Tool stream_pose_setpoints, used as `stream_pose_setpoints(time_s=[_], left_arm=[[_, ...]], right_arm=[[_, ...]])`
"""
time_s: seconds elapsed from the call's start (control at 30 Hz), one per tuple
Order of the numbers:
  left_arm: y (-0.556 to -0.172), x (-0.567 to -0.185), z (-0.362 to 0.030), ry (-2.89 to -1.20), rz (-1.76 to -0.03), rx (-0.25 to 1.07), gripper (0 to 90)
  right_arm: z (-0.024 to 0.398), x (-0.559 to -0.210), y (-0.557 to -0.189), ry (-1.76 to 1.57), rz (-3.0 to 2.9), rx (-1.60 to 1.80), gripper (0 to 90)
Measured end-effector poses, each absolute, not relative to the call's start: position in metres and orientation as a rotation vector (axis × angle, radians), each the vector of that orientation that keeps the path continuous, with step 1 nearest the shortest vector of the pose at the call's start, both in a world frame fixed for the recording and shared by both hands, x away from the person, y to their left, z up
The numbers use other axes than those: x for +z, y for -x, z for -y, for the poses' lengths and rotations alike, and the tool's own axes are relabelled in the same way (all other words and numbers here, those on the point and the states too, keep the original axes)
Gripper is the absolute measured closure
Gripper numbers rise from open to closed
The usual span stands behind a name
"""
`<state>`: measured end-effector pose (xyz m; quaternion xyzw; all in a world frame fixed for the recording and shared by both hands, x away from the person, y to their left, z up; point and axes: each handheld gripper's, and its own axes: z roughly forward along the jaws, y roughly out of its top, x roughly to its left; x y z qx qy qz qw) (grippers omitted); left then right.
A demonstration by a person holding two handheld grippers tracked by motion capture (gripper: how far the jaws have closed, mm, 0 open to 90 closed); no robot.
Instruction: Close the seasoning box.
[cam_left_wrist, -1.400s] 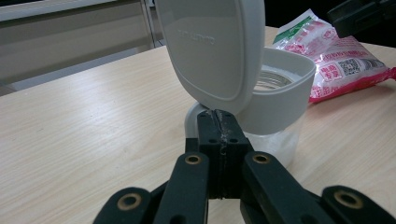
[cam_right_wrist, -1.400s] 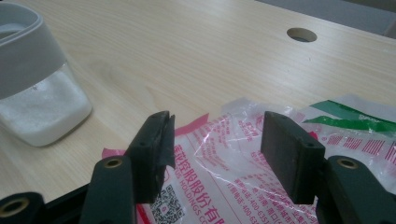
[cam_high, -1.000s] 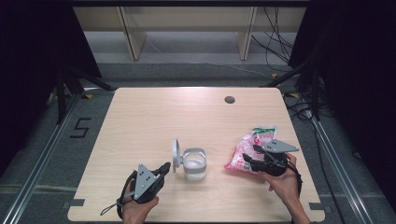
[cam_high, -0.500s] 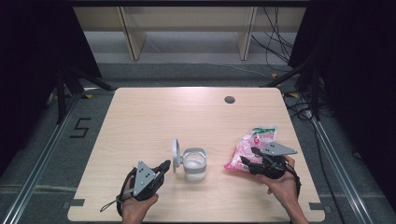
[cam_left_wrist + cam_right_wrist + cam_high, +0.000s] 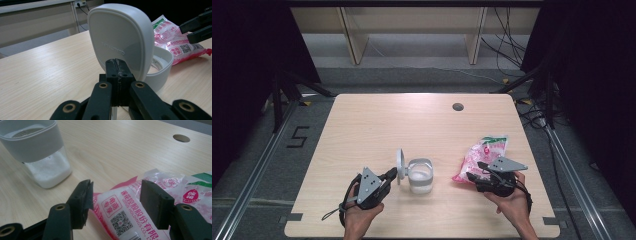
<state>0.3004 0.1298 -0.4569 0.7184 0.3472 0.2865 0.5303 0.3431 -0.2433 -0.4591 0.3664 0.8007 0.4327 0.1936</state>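
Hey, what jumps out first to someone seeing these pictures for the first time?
Probably the white container near the table's front edge, with its lid flipped upright and white powder inside. The left tool is shut at the lid's lower edge. To the right lies a pink and white bag, with the right tool open just above it.

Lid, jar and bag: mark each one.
lid (image 5: 120, 37), left gripper view, middle of its white face
jar (image 5: 47, 170), right gripper view, clear lower wall
bag (image 5: 479, 155), high view, pink middle
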Motion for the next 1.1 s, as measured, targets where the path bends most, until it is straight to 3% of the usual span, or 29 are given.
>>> stream_pose_setpoints(time_s=[0.8, 1.1], left_arm=[[-0.304, -0.448, -0.121, -1.780, -0.744, 0.741, 89.1], [-0.303, -0.450, -0.112, -1.754, -0.725, 0.658, 88.0]], right_arm=[[0.245, -0.462, -0.339, -0.989, -2.261, 1.218, 43.6], [0.243, -0.463, -0.338, -0.986, -2.277, 1.228, 44.0]])
